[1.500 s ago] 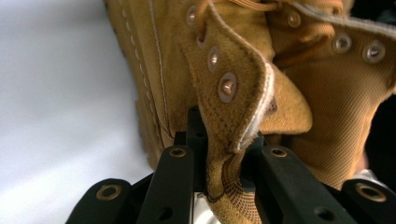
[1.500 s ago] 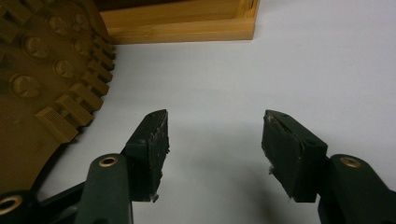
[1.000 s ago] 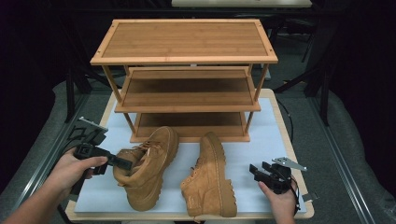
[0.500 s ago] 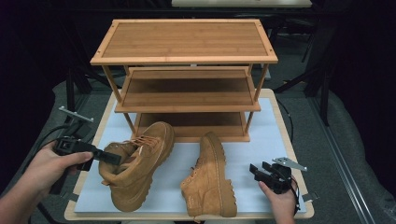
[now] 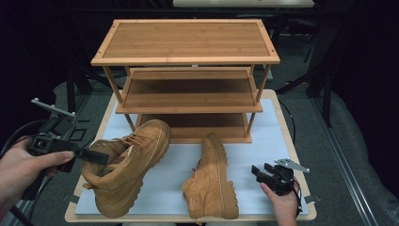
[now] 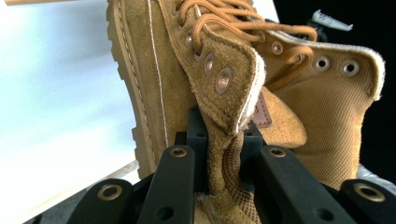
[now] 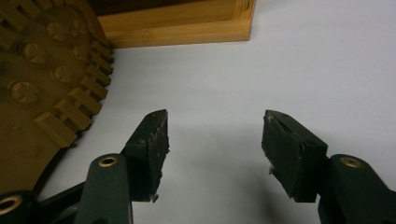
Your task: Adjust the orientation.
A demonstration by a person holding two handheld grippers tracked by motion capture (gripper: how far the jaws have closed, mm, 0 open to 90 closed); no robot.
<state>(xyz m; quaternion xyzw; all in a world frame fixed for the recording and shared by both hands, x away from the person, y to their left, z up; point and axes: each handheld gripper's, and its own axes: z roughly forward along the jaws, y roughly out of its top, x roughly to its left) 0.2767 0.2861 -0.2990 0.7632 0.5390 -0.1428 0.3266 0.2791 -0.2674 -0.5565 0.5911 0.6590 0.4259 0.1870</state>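
left gripper (image 5: 96, 156) clamped on the collar of a raised tan suede lace-up boot (image 5: 129, 167), next presumably onto the three-tier bamboo rack (image 5: 186, 80); right gripper (image 5: 263, 173) wide open, empty.

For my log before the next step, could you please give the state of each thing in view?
Left boot: tilted, gripped by its collar.
Right boot: lying on its side on the table, untouched.
Shoe rack: upright, visible shelves bare.
Left hand-held gripper: shut on the collar.
Right hand-held gripper: open, empty.
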